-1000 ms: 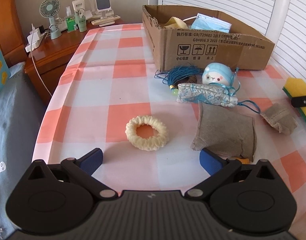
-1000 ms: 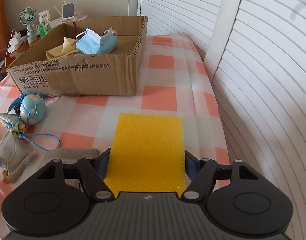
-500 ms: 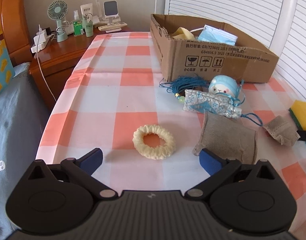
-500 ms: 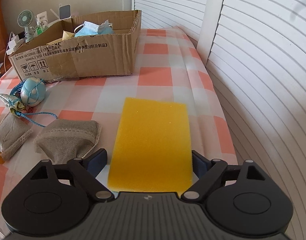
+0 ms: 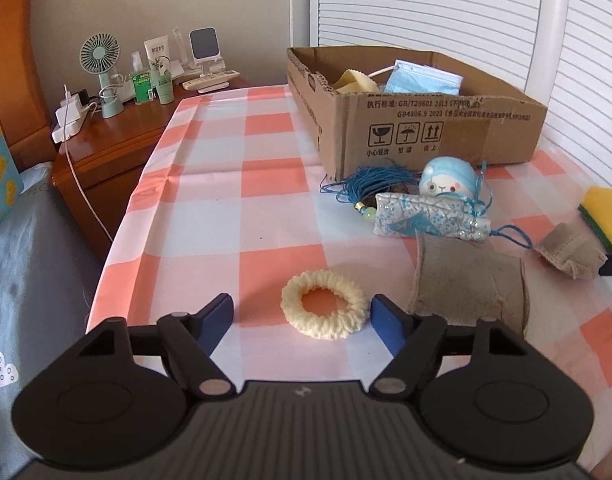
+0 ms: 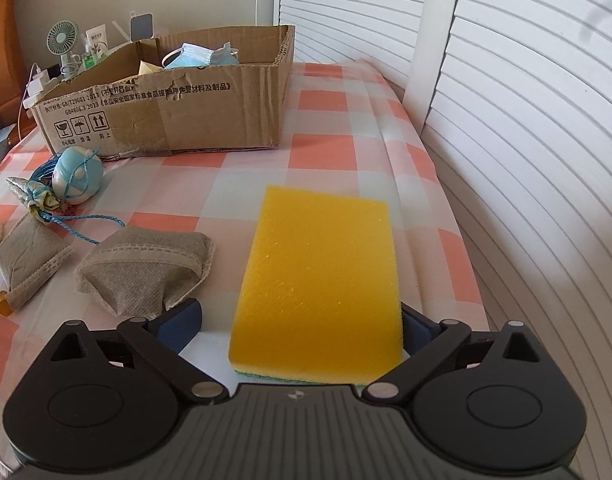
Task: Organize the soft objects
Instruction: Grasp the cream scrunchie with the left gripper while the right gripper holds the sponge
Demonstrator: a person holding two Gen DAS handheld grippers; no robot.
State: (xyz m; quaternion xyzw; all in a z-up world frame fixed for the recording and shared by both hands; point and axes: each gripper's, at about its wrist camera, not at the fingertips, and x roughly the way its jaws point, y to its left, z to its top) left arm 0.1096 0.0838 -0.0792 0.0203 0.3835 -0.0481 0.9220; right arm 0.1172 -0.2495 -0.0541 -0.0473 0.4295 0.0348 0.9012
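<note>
A cream knitted scrunchie (image 5: pixel 322 306) lies on the checked tablecloth between the blue pads of my left gripper (image 5: pixel 302 318). Its jaws are closing; the left pad stands clear of the ring and the right pad is almost at it. A yellow sponge (image 6: pixel 318 276) with a green underside rests flat on the cloth between the fingers of my right gripper (image 6: pixel 300 326). Those jaws are opening and the left pad stands well clear of the sponge. The cardboard box (image 5: pixel 426 132) at the back holds a blue face mask (image 5: pixel 422 80) and a yellow cloth.
In front of the box lie a blue plush toy (image 5: pixel 448 180), a blue-white sachet (image 5: pixel 426 220) with blue cord, and two grey fabric pouches (image 5: pixel 466 280) (image 6: pixel 146 268). White shutters (image 6: pixel 526 160) close the right side. A wooden nightstand (image 5: pixel 106 148) carries a fan and bottles.
My left gripper's jaws have narrowed around the scrunchie, which now sits nearer. My right gripper's jaws have widened off the sponge, which now rests on the cloth.
</note>
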